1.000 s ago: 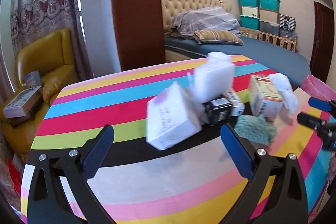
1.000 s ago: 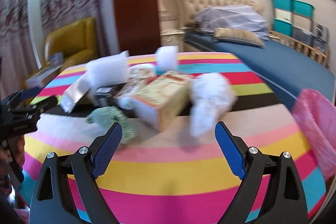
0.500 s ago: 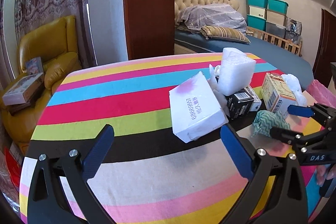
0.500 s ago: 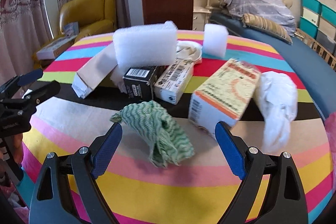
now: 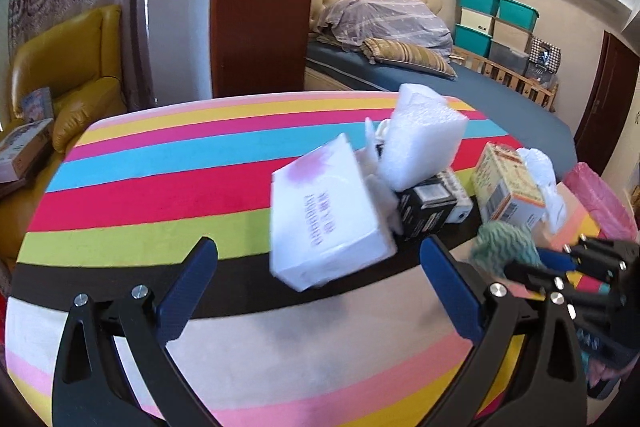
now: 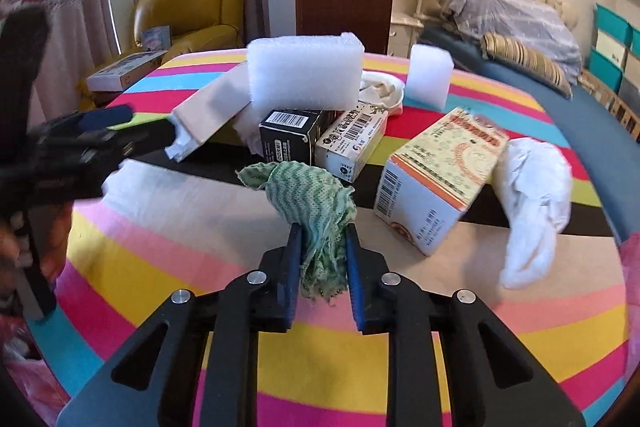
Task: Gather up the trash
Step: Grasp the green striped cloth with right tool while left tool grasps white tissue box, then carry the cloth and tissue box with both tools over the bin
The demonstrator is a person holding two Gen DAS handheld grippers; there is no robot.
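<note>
Trash lies on a round table with a striped cloth [image 5: 160,187]. My right gripper [image 6: 322,239] is shut on a crumpled green wavy cloth [image 6: 310,193], which also shows in the left wrist view [image 5: 502,247]. My left gripper [image 5: 320,267] is open and empty, just in front of a tilted white box [image 5: 326,223]. Behind lie a white foam block [image 6: 304,71], a black box [image 6: 290,135], a white barcode box [image 6: 352,141], an orange-and-cream carton [image 6: 440,171] and a white crumpled bag [image 6: 532,199].
A smaller foam block [image 6: 430,75] stands at the table's far side. A pink bag [image 5: 600,199] hangs at the table's right edge. A yellow armchair [image 5: 68,67] with boxes stands left, and a bed [image 5: 420,67] lies behind the table.
My right gripper moved forward and closed on the green cloth. My left gripper moved closer to the white box and stayed open.
</note>
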